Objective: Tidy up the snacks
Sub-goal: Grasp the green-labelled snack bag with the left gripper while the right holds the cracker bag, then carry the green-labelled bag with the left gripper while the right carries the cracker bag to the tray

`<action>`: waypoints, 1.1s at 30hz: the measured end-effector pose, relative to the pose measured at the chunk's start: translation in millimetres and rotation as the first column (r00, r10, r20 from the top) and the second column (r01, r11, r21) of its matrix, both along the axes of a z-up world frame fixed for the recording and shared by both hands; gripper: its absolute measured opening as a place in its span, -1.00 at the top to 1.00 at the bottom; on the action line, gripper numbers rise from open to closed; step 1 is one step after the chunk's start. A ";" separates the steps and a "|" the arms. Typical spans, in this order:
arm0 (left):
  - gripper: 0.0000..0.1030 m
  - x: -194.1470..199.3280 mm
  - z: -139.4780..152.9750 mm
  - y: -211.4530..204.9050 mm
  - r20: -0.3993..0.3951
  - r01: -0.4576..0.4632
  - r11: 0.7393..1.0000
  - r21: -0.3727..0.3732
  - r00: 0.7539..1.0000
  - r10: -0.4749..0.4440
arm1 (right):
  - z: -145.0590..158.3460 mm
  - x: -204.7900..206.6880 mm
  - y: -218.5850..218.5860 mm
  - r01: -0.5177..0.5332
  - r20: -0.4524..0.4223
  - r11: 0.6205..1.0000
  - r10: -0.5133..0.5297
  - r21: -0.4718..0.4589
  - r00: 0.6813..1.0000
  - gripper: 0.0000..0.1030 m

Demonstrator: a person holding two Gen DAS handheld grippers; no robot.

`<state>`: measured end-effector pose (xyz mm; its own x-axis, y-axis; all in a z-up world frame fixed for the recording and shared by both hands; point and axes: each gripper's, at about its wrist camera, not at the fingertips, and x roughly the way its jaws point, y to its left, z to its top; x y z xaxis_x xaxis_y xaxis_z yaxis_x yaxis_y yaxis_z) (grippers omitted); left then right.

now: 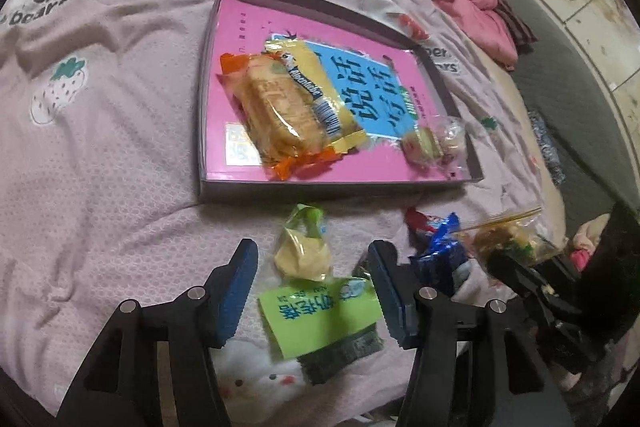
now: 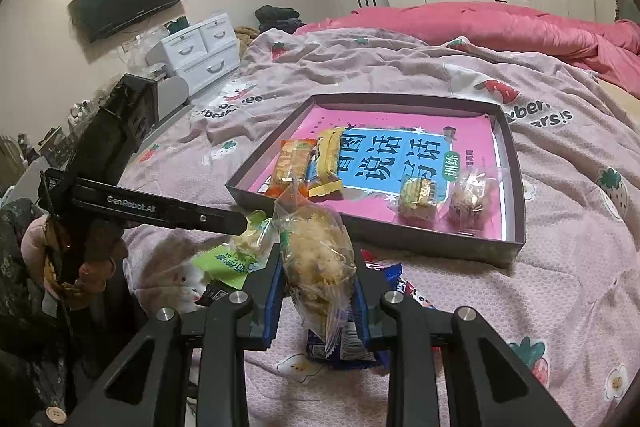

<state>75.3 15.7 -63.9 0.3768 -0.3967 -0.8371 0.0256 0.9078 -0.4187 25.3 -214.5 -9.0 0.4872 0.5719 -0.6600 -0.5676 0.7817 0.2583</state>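
We are pinching clear-bagged snack in right gripper, ready for tray at twelve o'clock. Left gripper is hanging agape, empty, straddling small yellow snack for next pick.

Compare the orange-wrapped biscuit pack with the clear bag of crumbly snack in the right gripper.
The orange-wrapped biscuit pack lies flat inside the grey shallow box; the clear bag of crumbly snack stands upright, clamped in the right gripper. The pack is slim and rectangular; the bag bulges. Both have see-through wrapping.
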 end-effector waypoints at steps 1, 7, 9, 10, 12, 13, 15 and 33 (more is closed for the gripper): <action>-0.15 0.1 -1.2 -1.9 -0.001 -0.001 1.000 0.012 1.000 0.001 | -0.3 -0.1 0.5 -0.002 0.001 1.000 0.002 -0.002 1.000 0.42; -0.14 0.8 -12.0 -14.6 -0.021 0.017 0.996 0.092 1.000 -0.016 | 0.1 0.3 0.5 0.003 0.006 1.000 -0.003 0.002 1.000 0.42; -0.12 1.4 -18.1 -18.7 -0.039 0.025 0.994 0.104 0.999 -0.021 | -0.1 1.1 -0.1 0.007 0.005 1.000 -0.007 0.004 1.000 0.42; -0.09 1.5 -20.8 -21.1 -0.045 0.029 0.994 0.110 0.999 -0.024 | -0.3 1.6 -0.2 0.009 0.005 1.000 -0.009 0.002 1.000 0.42; 0.09 2.6 -22.8 -25.0 -0.041 0.029 0.988 0.149 0.999 -0.023 | -0.1 2.2 -0.8 0.011 0.006 1.000 -0.011 0.005 1.000 0.42; 0.18 3.4 -23.4 -25.3 -0.039 0.032 0.988 0.153 0.999 -0.026 | 0.1 2.7 -0.9 0.011 0.006 1.000 -0.011 0.006 1.000 0.42; 0.23 4.5 -23.3 -26.6 -0.039 0.035 0.987 0.158 0.999 -0.030 | 0.2 3.1 -0.9 0.013 0.008 1.000 -0.013 0.006 1.000 0.42; 0.25 2.2 53.0 -10.6 0.224 -0.042 0.986 0.162 0.975 0.004 | 12.6 16.8 -12.8 0.060 0.052 0.996 -0.063 0.063 0.997 0.42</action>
<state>77.5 5.1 -10.9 0.5676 -0.2498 -0.7845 0.0792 0.9650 -0.2500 42.1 -227.3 3.5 0.5563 0.5784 -0.5966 -0.5334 0.7991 0.2773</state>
